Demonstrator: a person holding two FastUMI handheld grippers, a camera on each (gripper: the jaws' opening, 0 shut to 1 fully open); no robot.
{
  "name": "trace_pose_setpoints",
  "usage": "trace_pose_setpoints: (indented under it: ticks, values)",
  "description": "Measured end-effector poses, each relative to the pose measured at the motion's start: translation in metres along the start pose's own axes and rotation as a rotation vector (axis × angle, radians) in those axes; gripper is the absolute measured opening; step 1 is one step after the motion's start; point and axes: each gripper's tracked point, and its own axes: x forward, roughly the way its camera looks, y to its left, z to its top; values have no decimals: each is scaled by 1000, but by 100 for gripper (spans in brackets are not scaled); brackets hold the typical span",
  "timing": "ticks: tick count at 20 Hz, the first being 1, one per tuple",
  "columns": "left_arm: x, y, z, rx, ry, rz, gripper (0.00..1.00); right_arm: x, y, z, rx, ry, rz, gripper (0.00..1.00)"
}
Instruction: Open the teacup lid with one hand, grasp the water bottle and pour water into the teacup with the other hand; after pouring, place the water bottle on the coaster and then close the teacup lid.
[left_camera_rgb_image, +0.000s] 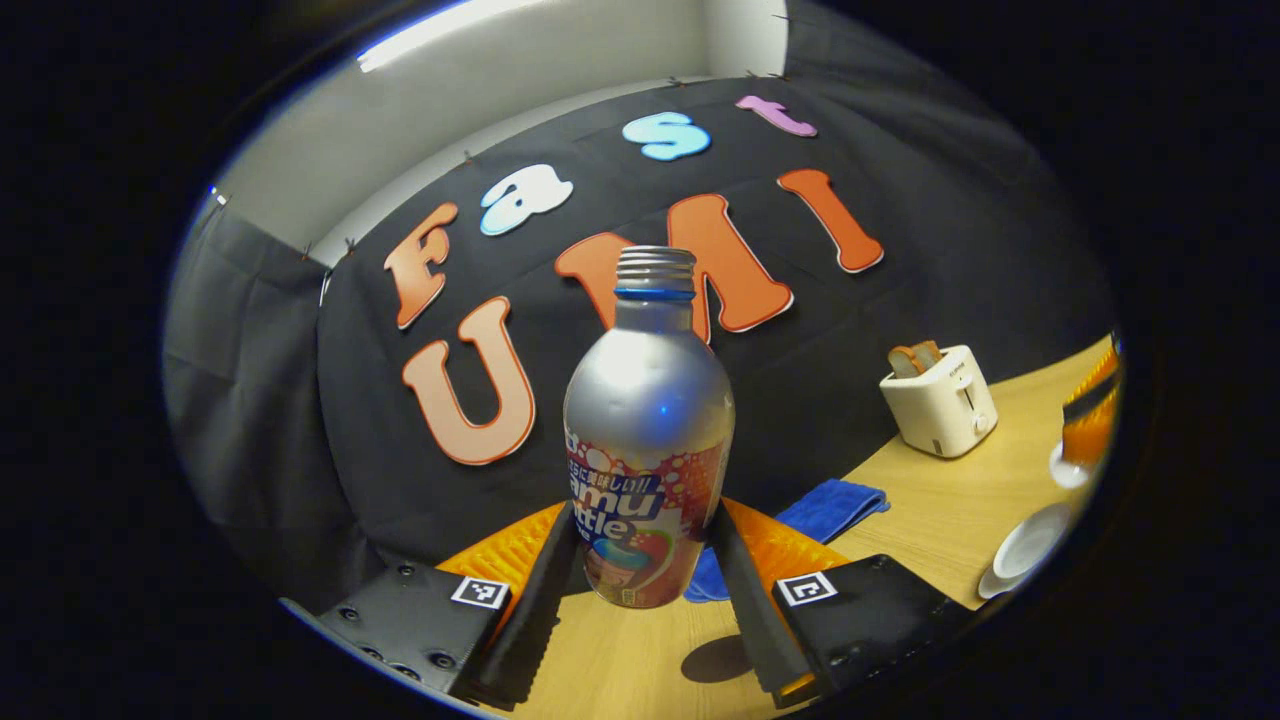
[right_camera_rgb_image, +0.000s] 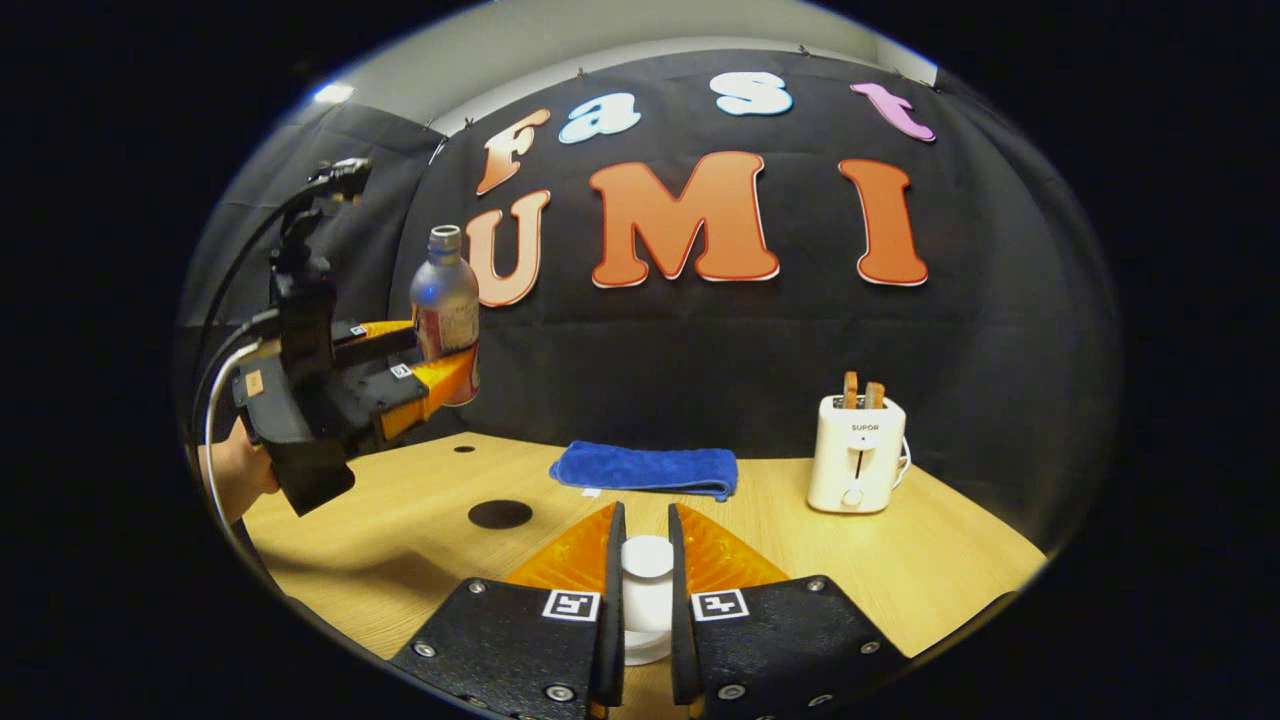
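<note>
Water bottle (left_camera_rgb_image: 648, 440) is clamped upright, mid-frame, by left hand-held gripper (left_camera_rgb_image: 648, 560) to prevent spills; lid (right_camera_rgb_image: 647, 556) is pinched by right hand-held gripper (right_camera_rgb_image: 641, 600), cup kept open.

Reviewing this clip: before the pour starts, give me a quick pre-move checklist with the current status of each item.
1. Water bottle gripped by the left gripper: ok, both fingers press its lower body, and it is lifted off the table.
2. Bottle upright: ok.
3. Bottle cap off: not ok, the cap looks still screwed on.
4. Teacup lid lifted by the right gripper: ok, a white lid sits between its fingers.
5. Teacup open and within reach: cannot tell, it sits at the picture's edge.
6. Coaster free for the bottle afterwards: ok.
</note>
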Motion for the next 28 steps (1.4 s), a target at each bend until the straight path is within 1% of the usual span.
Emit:
trace_pose_setpoints:
  ticks: [2,3,4,5,6,8,9,10,12,14,15,17,19,21,23,26,27,28]
  values:
    - [14,-2,-10,-119,40,-50,82,6,4,-8,-10,13,1,19]
    - [14,-3,-13,-181,53,-54,80,9,6,-12,-15,24,3,19]
    - [14,-5,-21,-225,76,-58,82,12,8,-18,-20,37,1,19]
    - [14,-4,-26,-263,94,-55,80,14,8,-24,-22,46,-4,19]
    - [4,-7,-28,-286,107,-59,80,16,9,-30,-22,59,-3,19]
    - [7,-9,-37,-324,138,-68,82,17,11,-36,-19,83,2,19]
    - [7,-9,-45,-340,151,-70,80,19,12,-44,-21,94,0,19]
    - [7,-12,-49,-352,161,-80,82,21,11,-50,-20,105,-3,19]
    - [11,-18,-59,-367,183,-84,82,24,11,-61,-10,120,0,19]
    - [14,-20,-64,-374,199,-87,82,26,13,-63,-10,125,6,20]
    - [13,-20,-66,-378,203,-87,80,27,14,-63,-7,120,11,20]
    - [16,-21,-70,-388,213,-88,82,29,14,-62,-2,117,16,19]
    - [17,-23,-79,-404,244,-100,82,32,14,-71,12,158,24,19]
    - [18,-24,-84,-426,268,-109,80,32,15,-68,-6,153,28,19]
    - [21,-19,-90,-424,282,-102,84,31,14,-67,-44,153,15,25]
    - [22,-15,-96,-436,297,-96,82,29,18,-68,-63,170,26,29]
    - [23,-10,-98,-438,300,-90,81,27,20,-68,-65,171,28,35]
    - [25,-8,-101,-448,305,-90,82,26,20,-67,-74,171,27,40]
